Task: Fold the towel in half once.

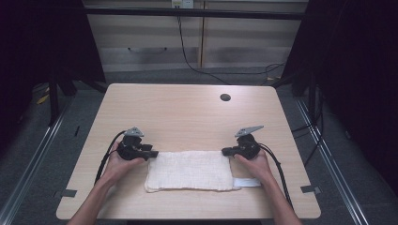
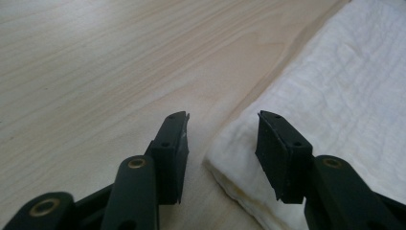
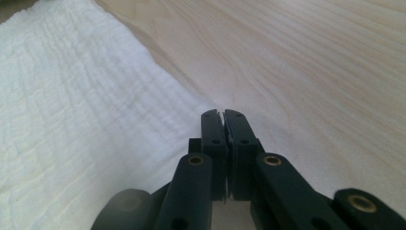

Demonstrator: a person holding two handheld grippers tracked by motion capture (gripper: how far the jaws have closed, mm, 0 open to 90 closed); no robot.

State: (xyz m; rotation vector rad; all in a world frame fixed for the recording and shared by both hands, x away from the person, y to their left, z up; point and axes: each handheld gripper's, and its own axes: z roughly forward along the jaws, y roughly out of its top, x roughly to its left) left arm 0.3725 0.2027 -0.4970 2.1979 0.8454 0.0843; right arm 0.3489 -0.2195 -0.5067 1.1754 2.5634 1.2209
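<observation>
1. A folded white towel (image 1: 189, 170) lies flat on the near half of the wooden surface (image 1: 187, 112), its long side running left to right between the two hands.
2. The left gripper (image 1: 151, 153) sits at the towel's far left corner, held low in the left hand (image 1: 123, 164).
3. In the left gripper view its fingers (image 2: 173, 143) stand apart, released. One is over bare wood just beside the towel's edge (image 2: 335, 96), the other over the cloth. The corner lies between them, but neither pad presses on it.
4. The right gripper (image 1: 226, 151) is at the towel's far right corner, held in the right hand (image 1: 253, 161).
5. In the right gripper view its fingers (image 3: 213, 139) are clenched, pads tight together with only a thin seam between them. The tips rest at the towel's edge (image 3: 72, 96); whether a fold of cloth is pinched between them I cannot tell.
6. A small white tag (image 1: 247, 182) sticks out from the towel's near right corner, flat on the surface.
7. A dark round hole (image 1: 225, 97) is in the surface near its far edge, well apart from the towel.
8. A black cable (image 1: 105, 159) trails from the left gripper along the forearm.
</observation>
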